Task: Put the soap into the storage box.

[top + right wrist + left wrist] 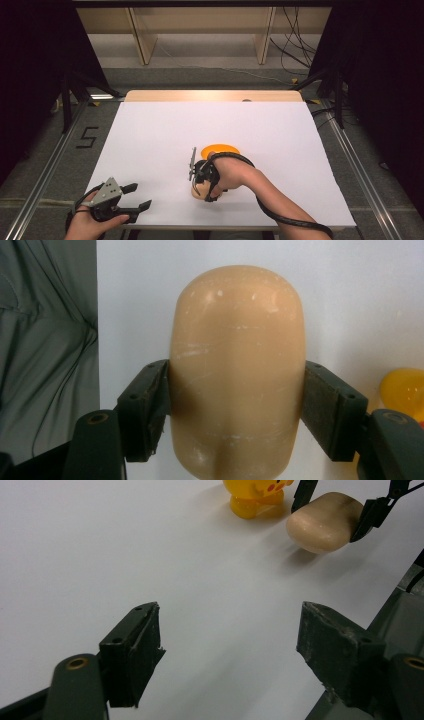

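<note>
The left gripper (134, 196) sat nearest the person, jaws spread wide over bare white table (160, 130). Ahead of it and to its right, the right gripper (235, 405) pinched a tan rounded block (236, 370) by both flanks. A yellow toy (255, 495) stood just beyond the block.

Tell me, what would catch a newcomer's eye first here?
Probably the tan rounded block near the white table's front edge, squeezed between the jaws of the right gripper. Just beyond it stands a bright yellow toy. The left gripper waits open at the front left corner.
</note>
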A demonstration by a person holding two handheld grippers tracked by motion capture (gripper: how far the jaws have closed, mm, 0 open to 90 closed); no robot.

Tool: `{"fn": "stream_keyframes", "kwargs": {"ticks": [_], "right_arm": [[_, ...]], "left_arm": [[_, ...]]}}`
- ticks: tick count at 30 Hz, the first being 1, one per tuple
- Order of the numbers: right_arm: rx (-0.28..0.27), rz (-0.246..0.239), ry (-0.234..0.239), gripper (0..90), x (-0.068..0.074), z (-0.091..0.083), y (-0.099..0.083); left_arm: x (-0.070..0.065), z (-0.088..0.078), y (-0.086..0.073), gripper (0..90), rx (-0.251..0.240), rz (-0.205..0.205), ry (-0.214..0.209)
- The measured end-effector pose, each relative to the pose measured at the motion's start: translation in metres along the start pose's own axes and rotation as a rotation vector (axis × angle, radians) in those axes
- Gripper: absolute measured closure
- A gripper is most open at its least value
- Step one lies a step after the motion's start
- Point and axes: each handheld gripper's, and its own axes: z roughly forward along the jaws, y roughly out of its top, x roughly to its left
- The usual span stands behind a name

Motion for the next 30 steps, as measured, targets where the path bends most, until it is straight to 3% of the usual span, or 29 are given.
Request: {"fn": "stream_keyframes", "kwargs": {"ticks": [1, 2, 6, 7, 9, 10, 12, 13, 14, 17, 19, 20, 22, 24, 25, 28, 30], "right_arm": [[0.0, 0.0, 0.0, 33.9, 0.0, 0.0, 0.0], [-0.008, -0.032, -0.01, 33.8, -0.002, 0.0, -0.001], [0.002, -0.004, -0.001, 33.9, -0.001, -0.004, -0.006], [-0.006, -0.03, -0.011, 33.9, -0.003, -0.003, -0.008], [-0.005, -0.032, -0.012, 33.9, -0.003, -0.004, -0.008], [0.009, 0.01, -0.003, 33.9, -0.001, -0.005, -0.01], [-0.026, -0.058, -0.021, 33.9, -0.006, -0.004, -0.012], [-0.011, -0.022, -0.007, 33.9, -0.004, -0.006, -0.013], [-0.004, -0.016, -0.01, 33.9, -0.003, -0.006, -0.014], [-0.026, -0.051, -0.018, 33.9, -0.006, -0.006, -0.016], [-0.02, -0.041, -0.015, 33.9, -0.006, -0.006, -0.017], [0.0, -0.004, -0.007, 33.9, -0.004, -0.007, -0.018], [-0.018, -0.044, -0.025, 33.9, -0.007, -0.008, -0.019], [-0.022, -0.047, -0.02, 33.9, -0.008, -0.008, -0.02], [0.002, -0.001, -0.016, 33.9, -0.005, -0.01, -0.022], [0.0, -0.002, -0.018, 33.9, -0.006, -0.011, -0.023], [-0.019, -0.039, -0.02, 33.9, -0.009, -0.009, -0.024]], "left_arm": [[0.0, 0.0, 0.0, 25.1, 0.0, 0.0, 0.0], [0.0, 0.0, 0.0, 25.1, -0.002, -0.001, 0.001], [0.0, 0.0, 0.0, 25.1, -0.005, -0.005, 0.0], [0.0, 0.0, 0.0, 25.1, -0.005, -0.004, -0.001], [0.0, 0.0, 0.0, 25.1, -0.004, -0.004, -0.001], [0.0, 0.0, 0.0, 25.1, -0.005, -0.005, -0.001], [0.0, 0.0, 0.0, 25.1, -0.004, -0.004, -0.001], [0.0, 0.0, 0.0, 25.1, -0.004, -0.004, -0.001], [0.0, 0.0, 0.0, 25.1, -0.002, -0.004, 0.004], [0.0, 0.0, 0.0, 25.1, -0.002, -0.004, 0.004], [0.0, 0.0, 0.0, 25.1, -0.003, -0.005, 0.004], [0.0, 0.0, 0.0, 25.1, -0.003, -0.004, 0.002], [0.0, 0.001, 0.0, 25.1, -0.003, -0.004, 0.001], [0.0, 0.0, 0.0, 25.1, -0.002, -0.004, 0.004], [0.0, 0.0, 0.0, 25.1, -0.002, -0.004, 0.004], [0.0, 0.001, 0.0, 25.1, -0.003, -0.005, -0.001], [-0.001, 0.001, -0.001, 25.1, -0.003, -0.029, -0.004]]}}
